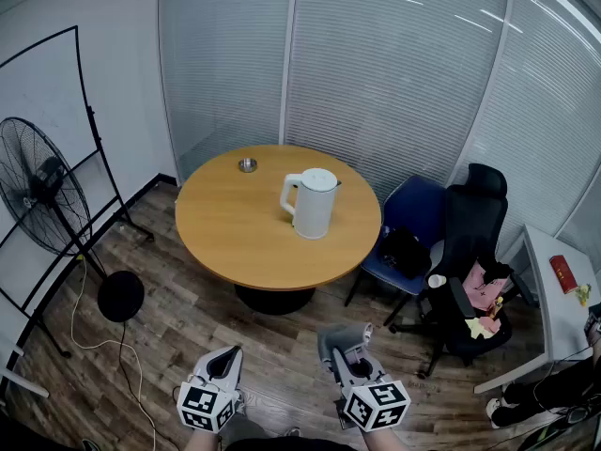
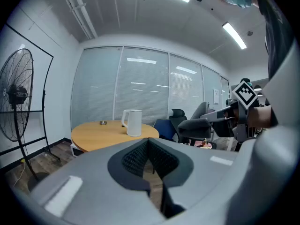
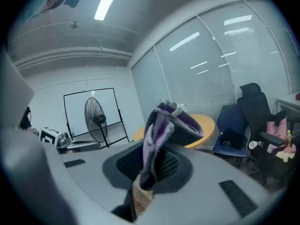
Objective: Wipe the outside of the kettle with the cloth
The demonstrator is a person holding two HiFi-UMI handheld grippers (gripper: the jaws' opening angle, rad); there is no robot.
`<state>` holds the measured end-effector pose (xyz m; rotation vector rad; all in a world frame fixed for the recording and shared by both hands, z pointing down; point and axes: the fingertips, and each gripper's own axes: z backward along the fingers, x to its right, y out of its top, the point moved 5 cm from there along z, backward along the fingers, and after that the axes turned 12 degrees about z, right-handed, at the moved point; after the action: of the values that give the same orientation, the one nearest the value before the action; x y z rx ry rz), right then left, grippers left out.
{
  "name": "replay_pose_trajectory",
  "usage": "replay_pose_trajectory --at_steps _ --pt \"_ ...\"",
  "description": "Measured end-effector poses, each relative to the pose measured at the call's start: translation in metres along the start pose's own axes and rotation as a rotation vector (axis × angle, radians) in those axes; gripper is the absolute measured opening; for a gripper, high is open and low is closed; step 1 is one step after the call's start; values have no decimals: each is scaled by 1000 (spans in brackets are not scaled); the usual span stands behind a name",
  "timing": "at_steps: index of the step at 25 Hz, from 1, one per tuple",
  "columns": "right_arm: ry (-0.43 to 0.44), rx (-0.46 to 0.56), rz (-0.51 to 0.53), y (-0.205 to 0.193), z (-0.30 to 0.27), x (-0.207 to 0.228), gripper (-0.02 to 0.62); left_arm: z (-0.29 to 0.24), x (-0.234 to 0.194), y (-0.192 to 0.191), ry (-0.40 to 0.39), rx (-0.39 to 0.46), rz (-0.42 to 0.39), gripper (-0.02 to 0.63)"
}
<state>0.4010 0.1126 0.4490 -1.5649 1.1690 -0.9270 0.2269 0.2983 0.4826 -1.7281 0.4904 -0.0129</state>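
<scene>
A white kettle (image 1: 312,203) stands upright on the round wooden table (image 1: 235,233), right of its middle, well ahead of both grippers. My left gripper (image 1: 228,357) hangs low over the floor at the bottom of the head view, shut with nothing in it. Beside it, my right gripper (image 1: 346,348) is shut on a grey cloth (image 1: 342,336). In the right gripper view the grey and purple cloth (image 3: 164,128) stands up out of the right gripper (image 3: 147,168) and hides most of the table (image 3: 208,123). The left gripper view shows the left gripper (image 2: 149,144) closed, with the kettle (image 2: 132,122) far off.
A small metal dish (image 1: 247,164) sits at the table's far side. A standing fan (image 1: 42,191) and its cable are at the left. A blue chair (image 1: 413,219) and a black office chair (image 1: 474,252) crowd the table's right, with a white desk (image 1: 549,271) beyond.
</scene>
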Motion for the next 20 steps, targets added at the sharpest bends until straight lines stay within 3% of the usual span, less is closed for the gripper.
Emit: replay_pose_trajectory --at_steps 16,20 --pt "-111 25 -122 31 -98 -11 41 -51 -84 53 -116 10 -43 11" --pt "-148 27 -153 34 -129 -23 41 -67 -105 62 -220 -14 -63 14"
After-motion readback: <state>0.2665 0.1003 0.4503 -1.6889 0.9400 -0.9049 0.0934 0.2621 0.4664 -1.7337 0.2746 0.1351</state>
